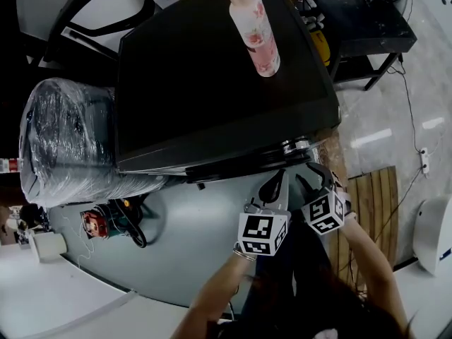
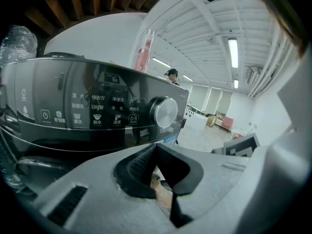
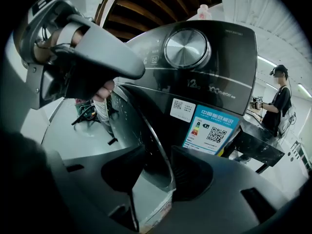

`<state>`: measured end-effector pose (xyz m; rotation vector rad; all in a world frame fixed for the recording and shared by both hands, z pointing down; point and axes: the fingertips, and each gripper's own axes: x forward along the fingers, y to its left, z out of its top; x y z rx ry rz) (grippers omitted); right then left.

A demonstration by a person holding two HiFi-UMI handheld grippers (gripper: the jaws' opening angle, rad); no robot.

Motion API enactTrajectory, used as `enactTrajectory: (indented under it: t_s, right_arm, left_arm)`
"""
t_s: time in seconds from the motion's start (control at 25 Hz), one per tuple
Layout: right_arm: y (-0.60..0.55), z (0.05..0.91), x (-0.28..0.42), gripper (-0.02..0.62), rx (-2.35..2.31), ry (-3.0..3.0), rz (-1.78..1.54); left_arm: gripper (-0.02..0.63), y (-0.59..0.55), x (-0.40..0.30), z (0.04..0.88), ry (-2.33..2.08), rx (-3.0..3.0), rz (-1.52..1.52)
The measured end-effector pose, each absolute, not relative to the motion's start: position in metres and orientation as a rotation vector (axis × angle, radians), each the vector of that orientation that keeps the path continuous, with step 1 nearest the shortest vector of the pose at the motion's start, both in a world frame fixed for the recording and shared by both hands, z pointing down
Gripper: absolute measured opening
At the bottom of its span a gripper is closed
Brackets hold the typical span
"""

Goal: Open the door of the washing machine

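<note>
The black washing machine [image 1: 212, 83] stands in front of me, a pink bottle [image 1: 253, 27] on its top. Both grippers are at its front right corner. In the left gripper view, my left gripper [image 2: 156, 167] is shut on nothing, below the control panel [image 2: 97, 106] and its knob [image 2: 164, 112]. In the right gripper view, the round door [image 3: 136, 126] stands ajar and its chrome rim runs between the jaws of my right gripper [image 3: 156, 174]. These jaws stand open around the rim; the left pad is apart from it. The left gripper [image 3: 97, 62] also shows there at the upper left.
A plastic-wrapped bundle [image 1: 63, 140] sits left of the machine. Tools and cables [image 1: 113, 221] lie on the grey floor. A wooden pallet [image 1: 371, 203] and a white device [image 1: 431, 235] are at the right. A person [image 3: 278, 99] stands behind a dark table [image 1: 367, 20].
</note>
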<state>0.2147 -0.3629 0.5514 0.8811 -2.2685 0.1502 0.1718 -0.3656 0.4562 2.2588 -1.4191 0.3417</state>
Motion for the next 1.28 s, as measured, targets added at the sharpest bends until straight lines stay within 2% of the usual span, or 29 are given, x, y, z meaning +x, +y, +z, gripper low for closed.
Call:
enactTrajectory:
  t_s: [0.8,1.28]
  right_arm:
    - [-0.380,0.610,0.211,0.181,0.723,-2.179,0.044]
    - [-0.385,0.627,0.203,0.166,0.566,-2.147,0.020]
  left_arm:
    - [0.012,-0.361,0.179,0.497,-1.365,2.236,0.341]
    - [0.012,-0.365,0.176,0.504,-1.358,2.222,0.329]
